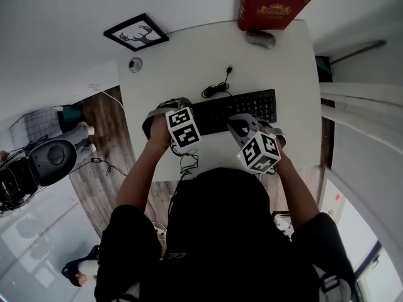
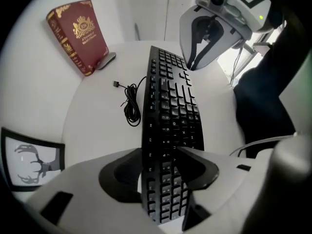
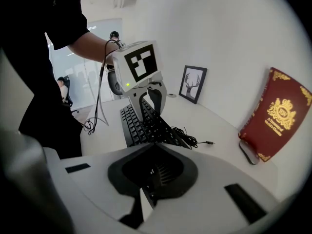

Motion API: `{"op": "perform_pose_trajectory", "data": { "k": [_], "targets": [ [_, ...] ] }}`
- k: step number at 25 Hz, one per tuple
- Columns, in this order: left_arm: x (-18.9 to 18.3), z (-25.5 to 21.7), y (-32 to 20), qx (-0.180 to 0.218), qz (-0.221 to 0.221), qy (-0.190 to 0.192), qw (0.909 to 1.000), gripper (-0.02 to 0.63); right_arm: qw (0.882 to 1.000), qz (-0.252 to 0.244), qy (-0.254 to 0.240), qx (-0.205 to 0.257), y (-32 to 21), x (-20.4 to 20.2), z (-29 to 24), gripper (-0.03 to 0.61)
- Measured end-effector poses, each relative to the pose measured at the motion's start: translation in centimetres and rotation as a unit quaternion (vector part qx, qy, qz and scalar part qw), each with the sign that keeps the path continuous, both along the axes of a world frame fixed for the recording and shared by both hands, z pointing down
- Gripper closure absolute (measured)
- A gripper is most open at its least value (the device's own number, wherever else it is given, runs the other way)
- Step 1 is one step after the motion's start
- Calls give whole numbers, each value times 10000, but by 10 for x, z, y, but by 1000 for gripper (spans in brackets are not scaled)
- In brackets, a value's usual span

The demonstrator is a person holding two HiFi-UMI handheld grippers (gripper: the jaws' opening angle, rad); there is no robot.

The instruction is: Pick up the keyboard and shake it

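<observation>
A black keyboard lies along the white round table, its coiled cable behind it. My left gripper straddles its left end. In the left gripper view the keyboard runs lengthwise between the jaws of the left gripper, which stand apart around it. My right gripper is at the keyboard's right part. In the right gripper view the right gripper is shut, with the keyboard's near end inside its jaws. The left gripper shows at the far end.
A red book stands at the table's far edge with a grey mouse in front of it. A framed deer picture and a small round object sit at the far left. A chair stands on the floor to the left.
</observation>
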State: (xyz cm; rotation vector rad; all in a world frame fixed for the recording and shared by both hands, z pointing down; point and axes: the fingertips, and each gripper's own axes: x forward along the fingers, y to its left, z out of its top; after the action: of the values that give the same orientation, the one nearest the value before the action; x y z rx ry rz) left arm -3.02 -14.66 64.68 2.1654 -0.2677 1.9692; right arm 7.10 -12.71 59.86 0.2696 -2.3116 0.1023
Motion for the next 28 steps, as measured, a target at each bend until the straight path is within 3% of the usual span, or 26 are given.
{"op": "perform_pose_trajectory", "data": {
  "k": [7, 11, 12, 13, 14, 15, 20, 24, 27, 28],
  "targets": [
    [1, -21, 15, 1105, 157, -226, 9935, 420, 9968, -574, 409, 390, -21, 36, -40, 557],
    [2, -27, 23, 1572, 231, -446, 9863, 428, 9840, -1350, 1140, 247, -39, 58, -31, 553],
    [3, -28, 25, 1667, 257, -493, 9844, 430, 9776, -1601, 1362, 76, -39, 60, -27, 520],
    [3, -29, 27, 1762, 282, -536, 9825, 431, 9706, -1844, 1534, -174, -36, 62, -23, 398],
    [4, -30, 28, 1851, 306, -576, 9805, 433, 9636, -2059, 1644, -455, -31, 61, -19, 317],
    [4, -31, 29, 1932, 323, -612, 9787, 434, 9576, -2225, 1696, -694, -28, 59, -15, 311],
    [4, -36, 34, 2192, 388, -707, 9723, 438, 9429, -2570, 1842, -1051, -32, 43, 18, 313],
    [5, -39, 37, 2335, 457, -757, 9683, 440, 9278, -2779, 1853, -1661, -21, 39, 40, 318],
    [8, -40, 40, 2348, 374, -580, 9696, 442, 9126, -3142, 1921, -1777, -6, 39, 42, 417],
    [9, -40, 42, 2325, 339, -505, 9707, 442, 9102, -3199, 1952, -1762, -4, 39, 41, 422]
  ]
}}
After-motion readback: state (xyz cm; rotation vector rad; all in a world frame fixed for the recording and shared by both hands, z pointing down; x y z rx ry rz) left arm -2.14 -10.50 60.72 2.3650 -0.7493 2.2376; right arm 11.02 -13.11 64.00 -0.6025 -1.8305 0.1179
